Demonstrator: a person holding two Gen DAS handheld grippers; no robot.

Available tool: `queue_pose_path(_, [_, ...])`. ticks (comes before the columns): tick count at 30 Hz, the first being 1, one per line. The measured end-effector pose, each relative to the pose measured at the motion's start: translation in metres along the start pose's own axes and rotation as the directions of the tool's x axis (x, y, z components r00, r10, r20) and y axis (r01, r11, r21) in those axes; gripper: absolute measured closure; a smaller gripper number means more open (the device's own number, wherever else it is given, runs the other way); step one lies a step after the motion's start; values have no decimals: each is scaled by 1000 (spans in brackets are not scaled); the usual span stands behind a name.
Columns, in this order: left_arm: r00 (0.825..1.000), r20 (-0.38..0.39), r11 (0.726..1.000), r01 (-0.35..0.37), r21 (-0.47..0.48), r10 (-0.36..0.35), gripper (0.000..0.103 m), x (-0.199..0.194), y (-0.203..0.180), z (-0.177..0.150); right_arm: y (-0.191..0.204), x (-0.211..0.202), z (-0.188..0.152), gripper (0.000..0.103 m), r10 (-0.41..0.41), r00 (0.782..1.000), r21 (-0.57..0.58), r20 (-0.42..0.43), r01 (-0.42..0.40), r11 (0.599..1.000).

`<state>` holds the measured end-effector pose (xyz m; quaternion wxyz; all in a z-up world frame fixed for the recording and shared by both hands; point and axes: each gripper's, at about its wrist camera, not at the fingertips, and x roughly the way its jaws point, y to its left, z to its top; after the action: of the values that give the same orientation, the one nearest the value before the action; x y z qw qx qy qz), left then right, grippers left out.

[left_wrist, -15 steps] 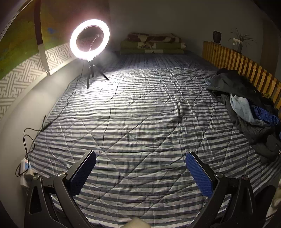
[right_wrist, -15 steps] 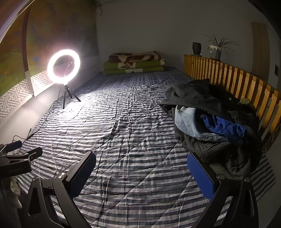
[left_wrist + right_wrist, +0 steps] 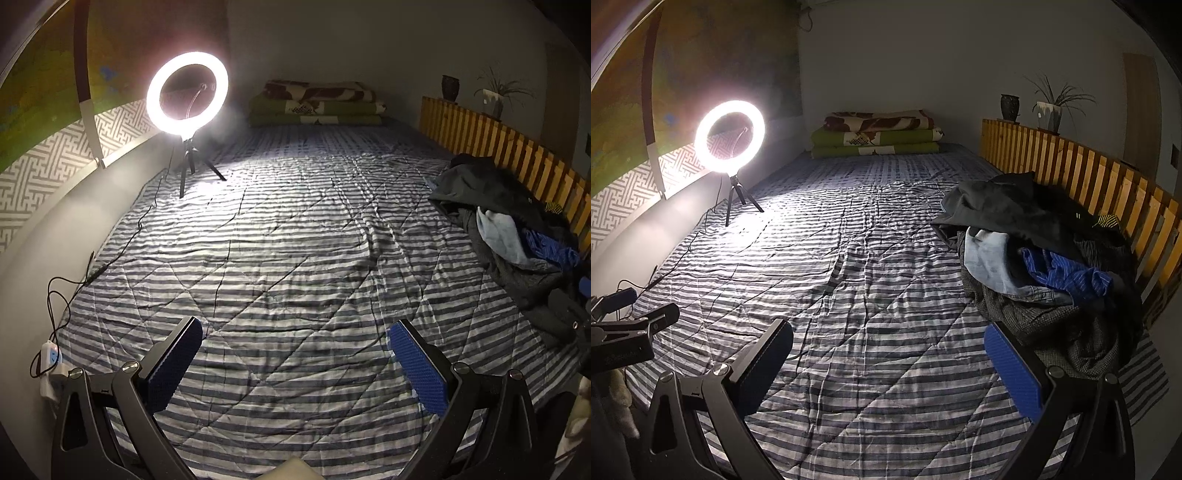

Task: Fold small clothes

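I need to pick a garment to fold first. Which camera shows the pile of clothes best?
The right wrist view: the pile of clothes sits large and whole beside the wooden slat rail, with separate garments distinguishable. The left wrist view shows the same pile squeezed against its right edge, smaller, darker and partly cut off.

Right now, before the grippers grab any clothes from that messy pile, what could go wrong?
The tangled pile of dark, denim and blue striped clothes may come up as a clump, since the pieces overlap. The thin black cable of the glowing ring light trails along the striped quilt; a dragged garment could snag it and tip the light.
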<state>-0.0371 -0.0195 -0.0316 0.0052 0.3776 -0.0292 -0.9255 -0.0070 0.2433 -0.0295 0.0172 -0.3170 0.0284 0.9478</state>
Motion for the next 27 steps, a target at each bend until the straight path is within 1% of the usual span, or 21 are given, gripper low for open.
queue_pose_path(5, [1000,-12,1000,-18,-20,18,0,2,6,1,3,0,1,1,-6,1000,-9,3,6,1000])
queue_pose_path(9, [998,-60,1000,6,-26,-7,0,8,8,-1,5,-1,3,1,-6,1000,-14,9,6,1000])
queue_pose_path(14, [999,-48,1000,13,-2,-13,0,7,0,-3,8,-2,3,1,0,1000,-17,12,0,1000])
queue_pose_path(20, [997,-77,999,31,7,-30,0,14,-8,-5,8,1,2,1,2,1000,-17,10,-2,1000])
queue_pose_path(24, [996,-80,999,35,-5,-35,0,21,-9,-6,7,6,1,1,1,1000,-10,1,-1,1000])
queue_pose_path(27, [994,-96,999,43,7,-42,0,27,-14,-9,6,10,-1,1,2,1000,-7,-5,-2,1000])
